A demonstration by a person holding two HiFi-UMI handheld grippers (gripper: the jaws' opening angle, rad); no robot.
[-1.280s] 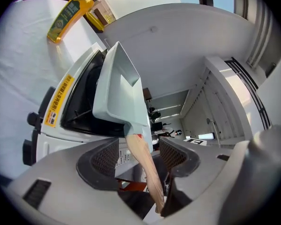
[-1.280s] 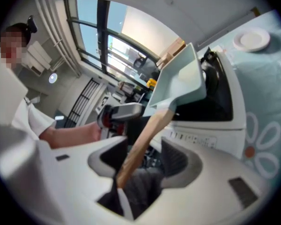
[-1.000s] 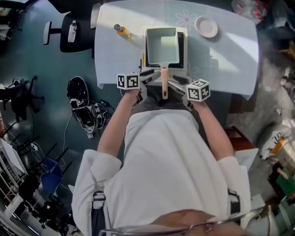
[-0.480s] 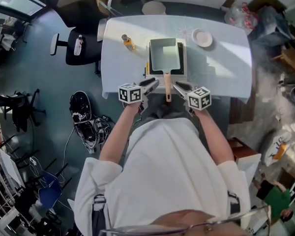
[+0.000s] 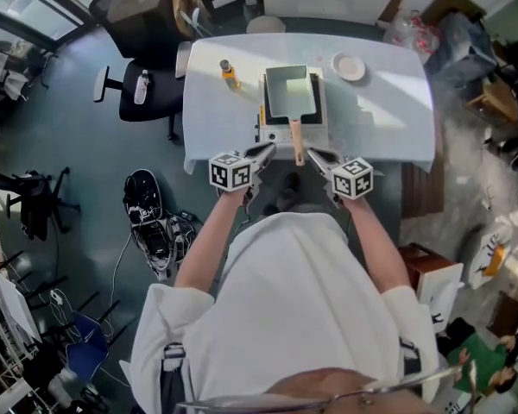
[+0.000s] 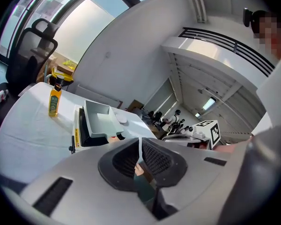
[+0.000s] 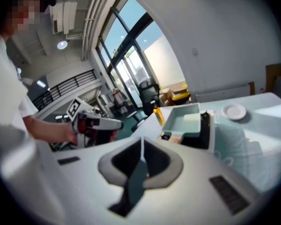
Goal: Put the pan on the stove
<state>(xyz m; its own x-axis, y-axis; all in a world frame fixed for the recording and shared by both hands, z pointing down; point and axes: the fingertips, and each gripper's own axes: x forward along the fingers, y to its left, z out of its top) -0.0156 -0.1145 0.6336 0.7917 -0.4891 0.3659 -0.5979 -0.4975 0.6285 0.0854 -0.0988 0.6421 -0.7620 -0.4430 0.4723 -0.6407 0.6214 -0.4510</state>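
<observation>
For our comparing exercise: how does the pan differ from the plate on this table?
Shape: the pan is rectangular with raised walls; the plate is round and shallow. Colour: the pan is pale green, the plate white. The pan has a wooden handle; the plate has none. The pan sits on the stove; the plate lies on the cloth to its right. Both look empty.

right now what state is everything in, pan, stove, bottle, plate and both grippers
pan: upright on the stove, looks empty, handle towards the person
stove: on the table under the pan; lit or not, cannot tell
bottle: upright on the table, cap on
plate: flat on the table, empty
left gripper: jaws closing, tips together, nothing between them
right gripper: jaws closing, tips together, nothing between them
</observation>
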